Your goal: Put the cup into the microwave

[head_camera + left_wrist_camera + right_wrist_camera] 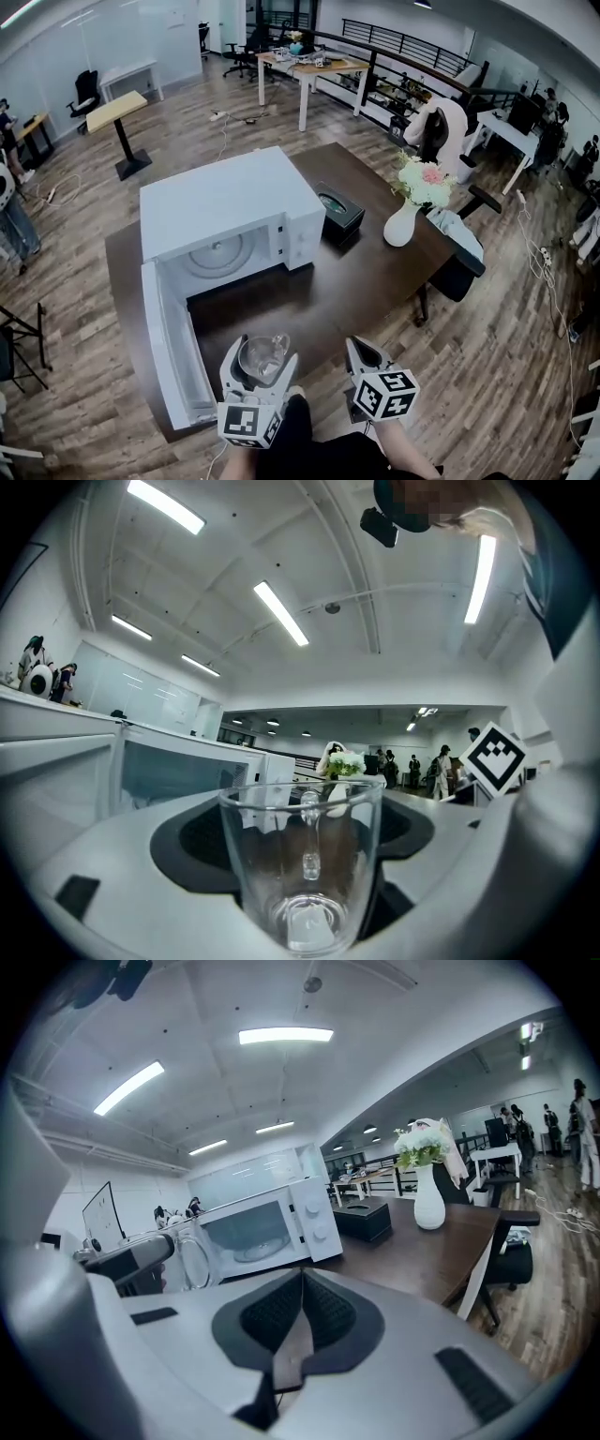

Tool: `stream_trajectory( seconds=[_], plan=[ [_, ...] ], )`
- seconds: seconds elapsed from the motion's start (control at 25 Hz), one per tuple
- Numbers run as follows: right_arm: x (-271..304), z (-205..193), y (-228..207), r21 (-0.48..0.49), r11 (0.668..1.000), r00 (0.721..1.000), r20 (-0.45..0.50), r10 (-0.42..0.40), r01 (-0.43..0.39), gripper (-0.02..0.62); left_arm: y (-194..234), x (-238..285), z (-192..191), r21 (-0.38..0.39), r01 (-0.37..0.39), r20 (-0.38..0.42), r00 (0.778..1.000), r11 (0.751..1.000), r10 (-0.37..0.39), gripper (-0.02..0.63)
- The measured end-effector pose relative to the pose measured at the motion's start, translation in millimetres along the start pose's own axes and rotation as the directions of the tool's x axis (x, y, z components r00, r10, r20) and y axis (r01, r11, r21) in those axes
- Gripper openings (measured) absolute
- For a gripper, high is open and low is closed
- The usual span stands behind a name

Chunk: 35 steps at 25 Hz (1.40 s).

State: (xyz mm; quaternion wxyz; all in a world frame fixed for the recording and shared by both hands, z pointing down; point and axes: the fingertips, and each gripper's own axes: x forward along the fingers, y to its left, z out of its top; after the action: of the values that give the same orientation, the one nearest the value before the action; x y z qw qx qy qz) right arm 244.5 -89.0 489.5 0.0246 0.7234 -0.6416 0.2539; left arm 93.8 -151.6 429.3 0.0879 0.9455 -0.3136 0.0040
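A clear glass cup [263, 358] with a handle stands upright between the jaws of my left gripper [260, 367], which is shut on it near the table's front edge. In the left gripper view the cup [305, 864] fills the middle, its handle on the far side. The white microwave [231, 225] sits on the dark table with its door [167, 347] swung wide open toward me and the round turntable [217, 255] showing inside. My right gripper [364, 354] hangs just right of the cup, shut on nothing; its pads [322, 1314] meet.
On the brown table [375, 272] behind the microwave are a black box [339, 214] and a white vase of flowers [409, 212]. An office chair [464, 253] stands at the table's right side. Desks and people fill the room beyond.
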Motion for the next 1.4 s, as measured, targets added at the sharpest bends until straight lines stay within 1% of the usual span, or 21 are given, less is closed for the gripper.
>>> stream_trajectory(
  seconds=[0.2,0.56,0.72,1.04,1.28,1.4],
  plan=[
    [36.5,12.1,7.6,-0.021,0.999,0.999,-0.027,0.034,-0.034,-0.006,27.4,18.1,1.8,-0.009,-0.041,-0.002,0.999,0.999,0.041,0.405],
    [91.8,24.7,16.5,-0.067,0.994,0.993,-0.080,0.084,-0.090,-0.006,69.4,45.4,-7.4,-0.042,-0.107,-0.004,0.994,0.993,0.107,0.405],
    [112.3,29.3,12.7,-0.078,0.991,0.991,-0.087,0.100,-0.107,-0.006,79.8,56.7,-11.6,-0.045,-0.128,-0.002,0.992,0.991,0.128,0.405],
    [149.4,35.4,21.2,-0.102,0.981,0.984,-0.092,0.154,-0.163,-0.006,103.5,67.3,-11.1,-0.042,-0.183,0.003,0.983,0.982,0.183,0.405],
    [161.7,30.7,25.4,-0.100,0.975,0.975,-0.118,0.187,-0.199,-0.006,109.6,66.9,-10.9,-0.044,-0.220,0.000,0.976,0.975,0.220,0.405],
    [166.1,30.4,30.5,-0.115,0.968,0.968,-0.139,0.209,-0.225,-0.006,109.6,63.5,-8.2,-0.051,-0.243,0.003,0.970,0.969,0.243,0.405]
  ],
)
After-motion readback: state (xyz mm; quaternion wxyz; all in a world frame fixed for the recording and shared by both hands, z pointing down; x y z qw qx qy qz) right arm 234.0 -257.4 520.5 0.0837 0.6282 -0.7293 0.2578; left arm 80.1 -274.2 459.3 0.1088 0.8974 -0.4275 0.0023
